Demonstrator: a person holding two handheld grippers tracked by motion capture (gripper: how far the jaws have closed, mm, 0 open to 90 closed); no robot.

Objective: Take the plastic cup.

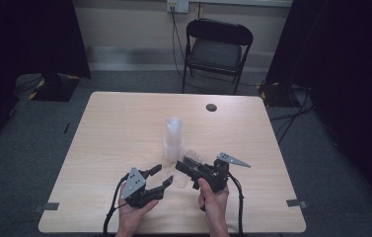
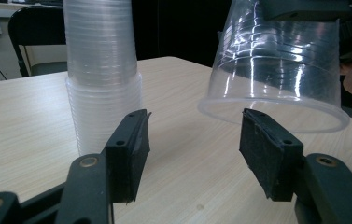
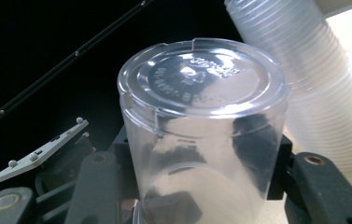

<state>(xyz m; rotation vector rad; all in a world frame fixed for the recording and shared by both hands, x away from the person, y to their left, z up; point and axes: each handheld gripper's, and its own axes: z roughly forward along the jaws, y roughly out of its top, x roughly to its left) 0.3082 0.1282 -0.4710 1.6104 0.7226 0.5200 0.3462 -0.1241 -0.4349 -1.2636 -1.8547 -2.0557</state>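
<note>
A light wooden table (image 1: 124, 123) stands on grey carpet (image 1: 30, 143). Beyond the claws, a black folding chair (image 1: 216, 52) faces a pale wall (image 1: 124, 24) with a socket (image 1: 177, 5). Dark curtains (image 1: 351, 74) flank both sides; lighting is dim.

The only lettering sits on the flat base of the clear plastic cup (image 3: 201, 121) seen in the right gripper view; it is embossed in raised, colourless characters arranged in curved lines (they look like a short word above a row of digits), too faint and glare-washed to read. Nothing else in any view carries a legible label, brand, number or sign.
</note>
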